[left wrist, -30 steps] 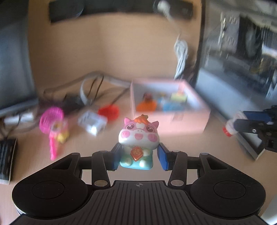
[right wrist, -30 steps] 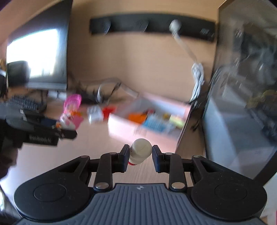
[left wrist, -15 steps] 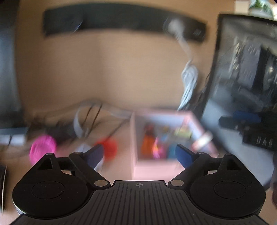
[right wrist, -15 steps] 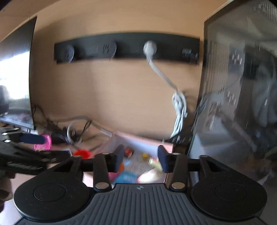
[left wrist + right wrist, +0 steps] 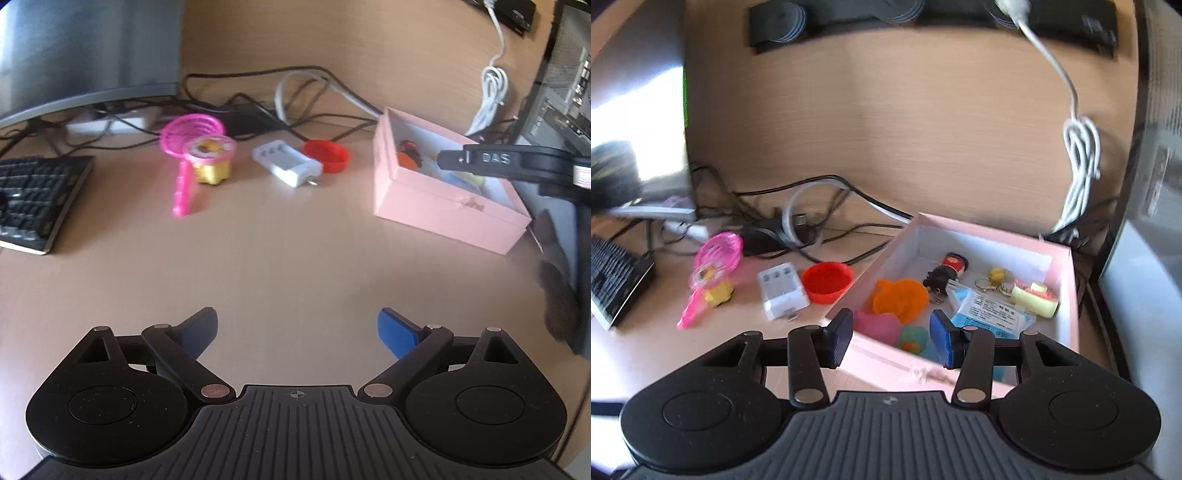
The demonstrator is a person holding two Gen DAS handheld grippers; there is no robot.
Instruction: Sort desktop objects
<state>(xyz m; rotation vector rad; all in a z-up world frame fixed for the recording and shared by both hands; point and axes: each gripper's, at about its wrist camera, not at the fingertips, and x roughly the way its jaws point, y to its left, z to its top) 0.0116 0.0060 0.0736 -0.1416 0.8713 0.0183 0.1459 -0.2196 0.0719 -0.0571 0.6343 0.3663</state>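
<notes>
A pink box (image 5: pixel 443 206) (image 5: pixel 1063 258) stands at the right of the desk and holds several small items, among them an orange mould (image 5: pixel 899 299) and a blue packet (image 5: pixel 990 310). My left gripper (image 5: pixel 297 328) is open and empty over bare desk, well short of the box. My right gripper (image 5: pixel 890 334) is open and empty just above the box's near wall; it shows from the side in the left wrist view (image 5: pixel 509 162). On the desk lie a pink net toy (image 5: pixel 184 155) (image 5: pixel 713 266), a yellow toy (image 5: pixel 212 162), a white charger (image 5: pixel 288 166) (image 5: pixel 781 291) and a red cap (image 5: pixel 327 155) (image 5: pixel 827 280).
A black keyboard (image 5: pixel 33 199) lies at the left edge. A monitor (image 5: pixel 85 55) stands behind it. Tangled cables (image 5: pixel 280 99) (image 5: pixel 798 221) run along the back wall. A dark computer case (image 5: pixel 1152 184) stands right of the box, with a coiled white cable (image 5: pixel 1078 162) hanging beside it.
A second ago my left gripper held a pig figure and my right a small white bottle. Both opened over the box and are empty now. The left gripper has pulled back from the box.
</notes>
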